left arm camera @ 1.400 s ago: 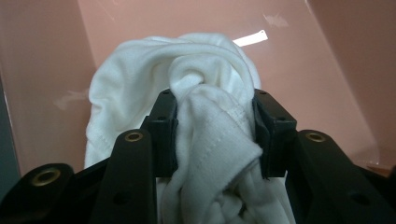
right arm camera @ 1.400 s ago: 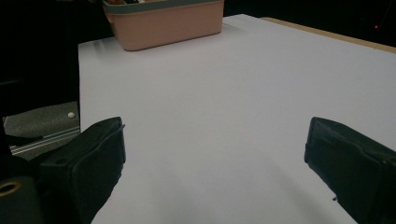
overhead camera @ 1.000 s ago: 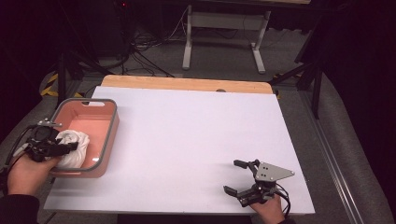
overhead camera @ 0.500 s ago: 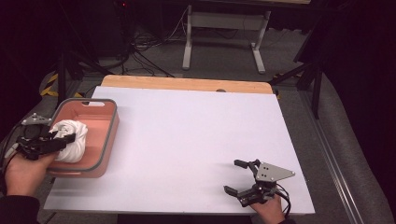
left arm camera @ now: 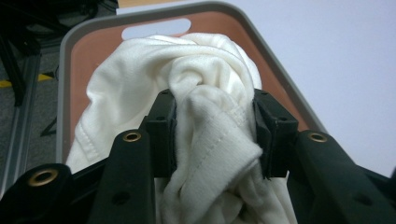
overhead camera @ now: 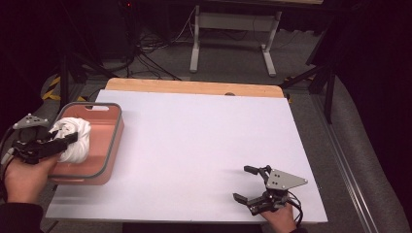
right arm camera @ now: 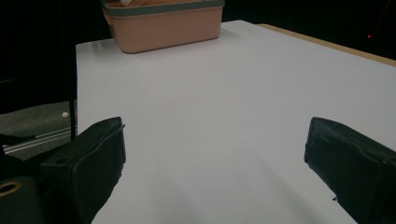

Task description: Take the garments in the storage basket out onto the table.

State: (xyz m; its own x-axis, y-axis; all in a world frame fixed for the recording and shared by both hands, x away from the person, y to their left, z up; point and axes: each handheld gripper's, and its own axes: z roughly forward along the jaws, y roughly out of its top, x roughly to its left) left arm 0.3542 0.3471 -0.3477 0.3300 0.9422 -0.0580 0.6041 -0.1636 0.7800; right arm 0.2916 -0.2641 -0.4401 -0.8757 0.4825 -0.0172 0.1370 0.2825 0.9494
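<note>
Left gripper view: left gripper [left arm camera: 215, 126] clamps a bunched white cloth [left arm camera: 205, 88] above the pink basket [left arm camera: 93, 42]; trailing folds may snag its rim. Right gripper [overhead camera: 253, 183] rests with jaws apart, holding nothing.

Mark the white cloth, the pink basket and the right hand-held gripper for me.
white cloth [left arm camera: 205, 93]: left gripper view, bunched top fold.
pink basket [overhead camera: 115, 133]: high view, right side wall.
right hand-held gripper [overhead camera: 247, 183]: high view, gap midway between its open fingertips.
</note>
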